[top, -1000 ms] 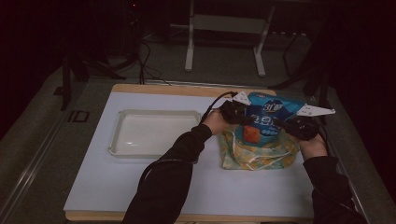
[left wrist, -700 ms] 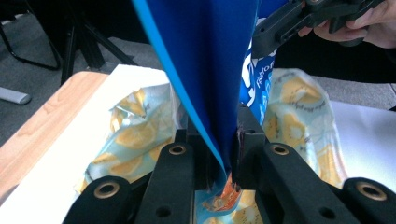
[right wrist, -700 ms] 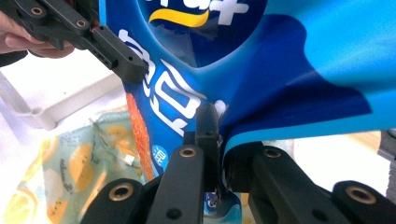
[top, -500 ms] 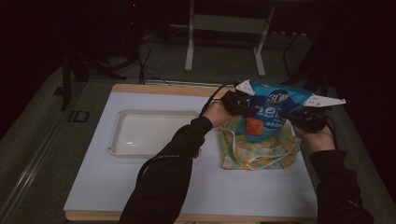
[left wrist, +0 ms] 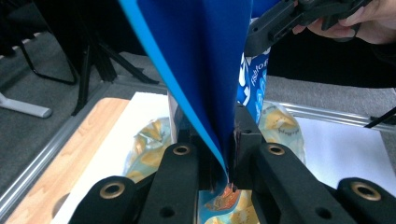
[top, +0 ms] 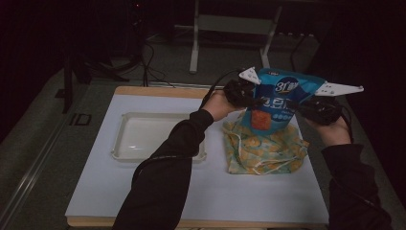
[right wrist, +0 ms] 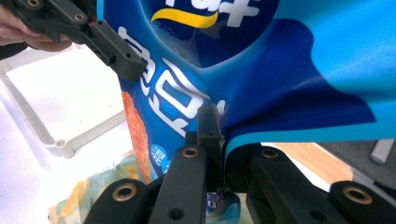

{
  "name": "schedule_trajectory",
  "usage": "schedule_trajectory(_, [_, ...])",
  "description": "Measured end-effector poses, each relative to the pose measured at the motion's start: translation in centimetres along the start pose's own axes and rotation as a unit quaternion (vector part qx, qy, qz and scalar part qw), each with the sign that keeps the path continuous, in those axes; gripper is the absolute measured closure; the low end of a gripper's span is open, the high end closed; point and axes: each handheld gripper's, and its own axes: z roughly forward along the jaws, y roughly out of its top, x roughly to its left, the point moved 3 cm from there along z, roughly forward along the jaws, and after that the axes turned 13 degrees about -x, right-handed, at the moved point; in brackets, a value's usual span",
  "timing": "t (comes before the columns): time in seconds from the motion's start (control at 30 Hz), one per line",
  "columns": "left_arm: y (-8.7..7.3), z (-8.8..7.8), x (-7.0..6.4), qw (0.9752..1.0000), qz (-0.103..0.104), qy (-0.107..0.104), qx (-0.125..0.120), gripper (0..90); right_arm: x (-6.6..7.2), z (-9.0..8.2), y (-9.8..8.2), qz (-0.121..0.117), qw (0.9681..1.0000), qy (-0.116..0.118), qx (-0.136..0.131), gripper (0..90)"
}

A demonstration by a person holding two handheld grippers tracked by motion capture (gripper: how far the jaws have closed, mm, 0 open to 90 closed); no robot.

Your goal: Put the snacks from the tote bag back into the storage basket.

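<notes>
High view: blue glossy plastic snack bag with white lettering and an orange panel (top: 275, 103) held upright in the air between both grippers, over the right half of the white table top (top: 143, 191). Left gripper (top: 249, 100) clamps the bag's left edge; right gripper (top: 299, 106) clamps its right edge. Bag's lower end hangs just above, or just inside, the mouth of a yellow-and-teal patterned cloth pouch with a white drawstring (top: 265, 153), which lies flat on the table; whether they touch, cannot tell. Shallow white rectangular plastic tray (top: 119, 152) sits to the left of the pouch, apart from it.

Left gripper view: jaws clenched on a fold of the blue bag (left wrist: 205, 70), film pinched between the pads; patterned pouch (left wrist: 149, 149) below; the other gripper (left wrist: 261, 35) grips the bag farther off.

Right gripper view: jaws clenched on the bag's edge (right wrist: 280, 93), film creased at the pinch. Tray corner (right wrist: 60, 144) at lower left, pouch (right wrist: 93, 191) beneath.
</notes>
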Motion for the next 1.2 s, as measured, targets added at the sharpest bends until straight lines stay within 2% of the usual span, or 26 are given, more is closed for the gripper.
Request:
schedule_trajectory(0.23, [2.0, -2.5, 0.3, 0.9999, 0.006, 0.009, -0.003, 84.3, 0.9, 0.3, 3.0, -0.023, 0.9997, 0.005, -0.004, 88.1])
schedule_trajectory(0.43, [3.4, -5.3, 0.4, 0.9997, 0.015, 0.021, -0.003, 84.5, 2.1, 1.0, 5.5, -0.034, 0.9992, 0.015, -0.016, 88.2])
schedule_trajectory(0.47, [3.4, -5.3, 0.4, 0.9997, 0.015, 0.021, -0.003, 84.4, 2.1, 1.0, 5.5, -0.034, 0.9992, 0.015, -0.016, 88.2])
schedule_trajectory(0.53, [3.6, -6.8, 0.4, 0.9995, 0.016, 0.026, 0.000, 84.5, 2.9, 1.6, 6.5, -0.040, 0.9987, 0.023, -0.020, 88.2])
schedule_trajectory(0.7, [3.0, -9.0, 0.6, 0.9992, 0.016, 0.035, 0.008, 84.8, 4.1, 2.9, 7.1, -0.043, 0.9980, 0.039, -0.024, 88.2])
schedule_trajectory(0.73, [2.8, -9.5, 0.7, 0.9992, 0.011, 0.037, 0.008, 84.8, 4.5, 3.4, 7.2, -0.045, 0.9978, 0.043, -0.024, 88.2])
schedule_trajectory(1.2, [-1.6, -15.7, 2.1, 0.9978, -0.024, 0.060, 0.015, 84.9, 9.1, 9.6, 7.5, -0.055, 0.9948, 0.086, -0.007, 88.2])
